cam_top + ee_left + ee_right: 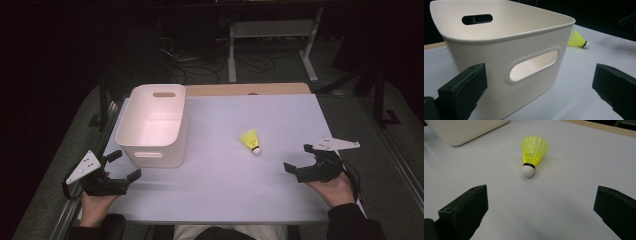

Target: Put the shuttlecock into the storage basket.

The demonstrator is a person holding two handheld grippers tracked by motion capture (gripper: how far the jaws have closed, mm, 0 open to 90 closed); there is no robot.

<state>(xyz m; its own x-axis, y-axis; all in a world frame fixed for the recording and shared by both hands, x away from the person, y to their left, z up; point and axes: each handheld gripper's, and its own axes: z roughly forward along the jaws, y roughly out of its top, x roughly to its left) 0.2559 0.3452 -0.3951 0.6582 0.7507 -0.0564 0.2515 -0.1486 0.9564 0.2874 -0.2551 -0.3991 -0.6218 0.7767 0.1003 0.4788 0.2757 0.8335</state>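
Dark room; cabled floor [200, 65]

Lighting from my end: the table [225, 200] is the one bright patch in the high view — surroundings fall off to near black, floor and cables behind barely readable. Light looks overhead. The bin [152, 125] has a pinkish-white glow on its inner walls, mildly overexposed, with a soft shadow at its base. The high view is soft overall, low detail. In the left gripper view the bin's near wall [506, 65] is evenly lit and sharp; the shuttlecock [577, 40] behind is slightly soft. In the right gripper view the shuttlecock [532, 155] is crisp, faint shadow on its right — my black jaws at the bottom are blurred, close to the lens.
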